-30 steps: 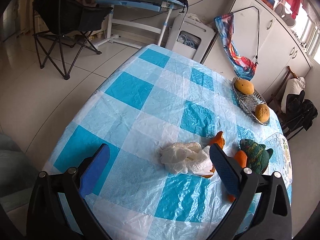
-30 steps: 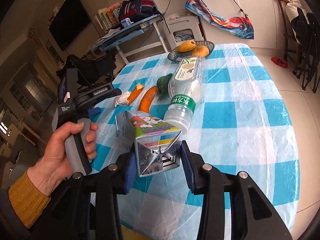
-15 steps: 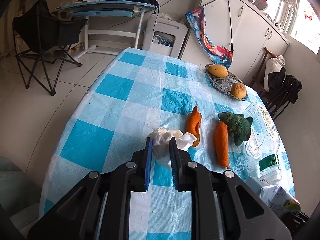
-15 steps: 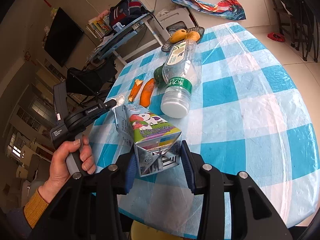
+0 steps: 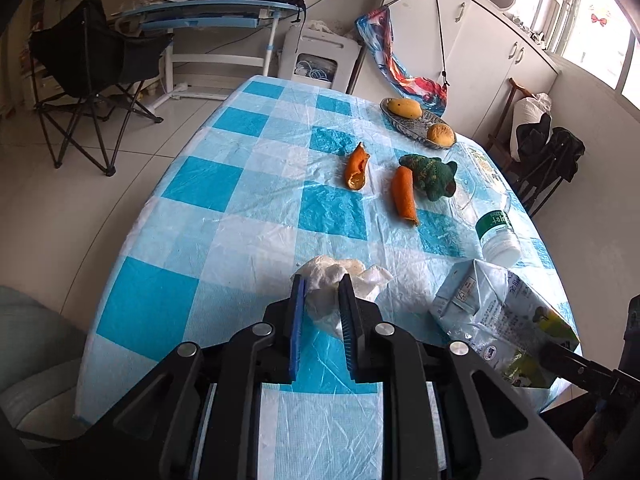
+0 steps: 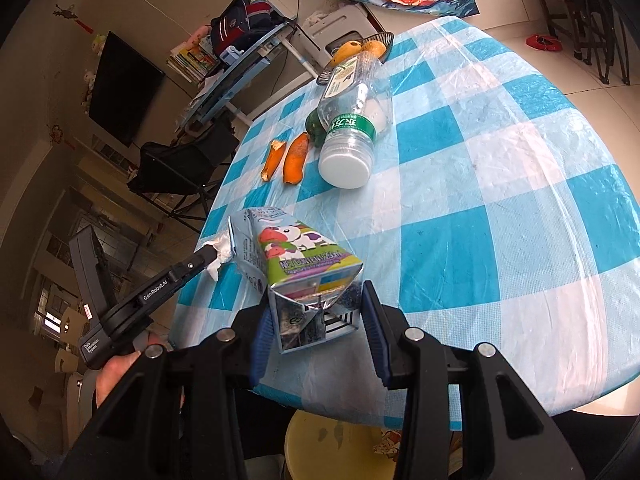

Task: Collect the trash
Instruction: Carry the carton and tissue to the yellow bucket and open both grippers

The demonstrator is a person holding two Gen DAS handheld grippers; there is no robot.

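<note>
My left gripper [image 5: 322, 286] is shut on a crumpled white tissue [image 5: 332, 280], held above the near part of the blue-checked table [image 5: 248, 184]. The same tissue [image 6: 218, 254] shows at the left gripper's tip in the right wrist view. My right gripper [image 6: 316, 304] is shut on a flattened milk carton [image 6: 298, 258] with a cartoon cow, lifted over the table's near edge; the carton [image 5: 500, 316] also appears at lower right in the left wrist view. Two orange peels [image 5: 356, 168] [image 5: 404, 196] and an empty plastic bottle [image 6: 352, 120] lie on the table.
A green knitted toy [image 5: 432, 172] lies beside the peels. A glass dish [image 5: 416, 128] with fruit stands at the far edge. A yellow stool [image 6: 336, 444] sits below the table's near edge. A folding chair [image 5: 92, 60] and a desk stand on the floor beyond.
My left gripper closed on the tissue and carried it back toward the table's near edge, away from the peels. The right gripper with the carton shifted slightly and rolled.
</note>
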